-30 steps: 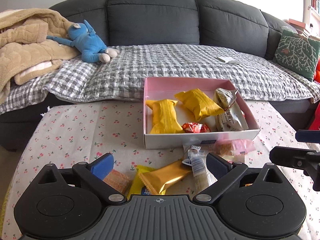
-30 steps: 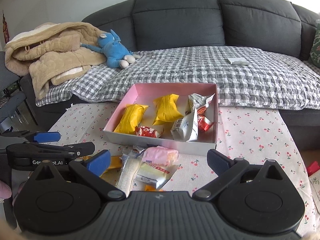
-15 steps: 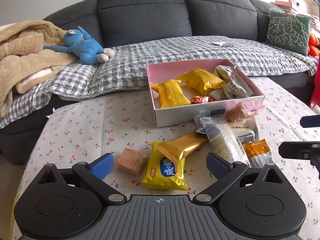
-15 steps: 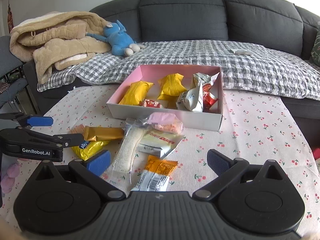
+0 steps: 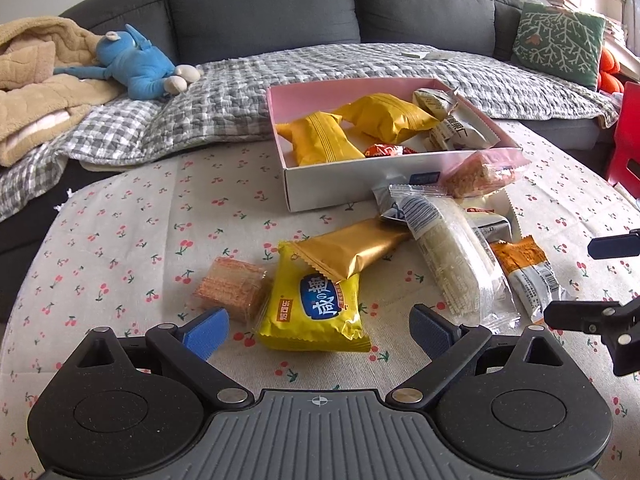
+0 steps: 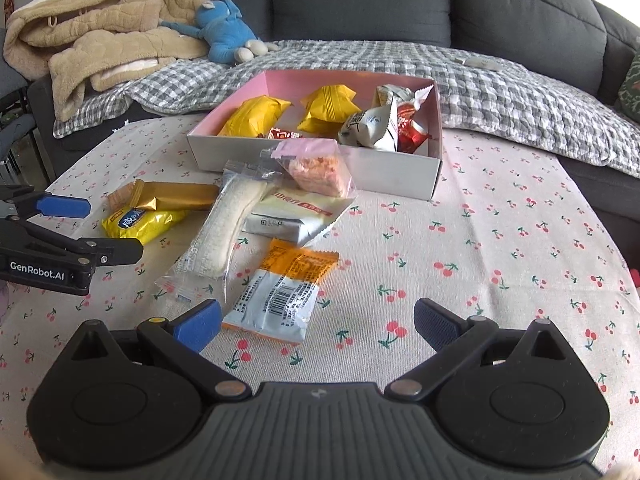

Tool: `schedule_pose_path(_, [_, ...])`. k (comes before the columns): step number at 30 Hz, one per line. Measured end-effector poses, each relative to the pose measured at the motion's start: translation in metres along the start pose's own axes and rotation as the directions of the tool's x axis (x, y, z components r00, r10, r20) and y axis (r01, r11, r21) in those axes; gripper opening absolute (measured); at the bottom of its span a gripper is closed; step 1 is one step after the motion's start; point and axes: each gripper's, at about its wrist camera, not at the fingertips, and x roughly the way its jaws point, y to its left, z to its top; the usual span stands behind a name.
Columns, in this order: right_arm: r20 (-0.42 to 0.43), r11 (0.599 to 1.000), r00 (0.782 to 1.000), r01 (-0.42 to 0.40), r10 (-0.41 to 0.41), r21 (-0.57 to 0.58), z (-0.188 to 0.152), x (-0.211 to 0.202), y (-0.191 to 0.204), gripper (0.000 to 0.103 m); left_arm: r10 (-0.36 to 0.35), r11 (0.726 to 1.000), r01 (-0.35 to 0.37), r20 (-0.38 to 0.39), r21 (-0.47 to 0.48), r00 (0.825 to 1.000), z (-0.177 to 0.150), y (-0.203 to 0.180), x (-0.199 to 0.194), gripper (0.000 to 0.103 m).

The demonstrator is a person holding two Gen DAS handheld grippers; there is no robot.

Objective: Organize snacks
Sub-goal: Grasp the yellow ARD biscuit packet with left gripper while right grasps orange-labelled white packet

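- Left gripper (image 5: pixel 318 330) is spread wide and holds nothing. It hangs over the cherry-print tablecloth (image 5: pixel 120 240), with the yellow snack pack (image 5: pixel 314 304) sitting right between its blue pads.
- Right gripper (image 6: pixel 318 322) is just as wide open and empty too, with the orange-and-white packet (image 6: pixel 282 292) just ahead of its left pad.
- The gold bar (image 5: pixel 352 246) lies with its long axis slanting up toward the pink box (image 5: pixel 360 188), its near end overlapping the yellow pack.
- The long clear-wrapped rice bar (image 5: pixel 452 260) runs from the box toward the camera.
- The wafer square (image 5: pixel 232 284) shows clearly only from the left wrist, while the red wrapper (image 6: pixel 410 132) in the box's far corner shows only from the right.
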Motion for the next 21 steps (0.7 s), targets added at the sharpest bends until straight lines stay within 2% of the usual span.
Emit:
schedule_pose_path(3, [-0.005,1.0,1.0,0.011,-0.011,-0.01,-0.001,0.005,0.002,0.102,-0.003,1.0,0.003,-0.03,0.019,1.0,0.006,0.002,0.007,0.086])
schedule_pose_path(7, [-0.021,1.0,1.0,0.017,-0.017,0.0,0.002,0.011,0.002,0.1,-0.022,0.999,0.024,-0.069,0.035,0.997,0.013,0.002,0.016,0.066])
schedule_pose_path(11, [-0.012,0.999,1.0,0.007,-0.008,-0.044,0.007,0.016,0.006,0.098,-0.069,0.997,0.073,-0.108,0.027,0.992,0.018,-0.002,0.029,0.057])
schedule_pose_path(16, [-0.013,0.998,1.0,-0.011,0.01,-0.059,0.009,0.023,0.008,0.088,-0.075,0.997,0.075,-0.105,-0.006,0.992,0.02,-0.001,0.035,0.049])
schedule_pose_path(19, [0.0,0.998,1.0,-0.015,0.015,-0.067,0.009,0.021,0.005,0.074,-0.069,0.998,0.069,-0.106,-0.006,0.992,0.02,-0.002,0.034,0.049])
schedule_pose_path(21, [0.005,0.998,1.0,-0.016,0.016,-0.064,0.011,0.021,0.002,0.059,-0.068,0.998,0.068,-0.113,-0.005,0.991,0.019,-0.003,0.031,0.048])
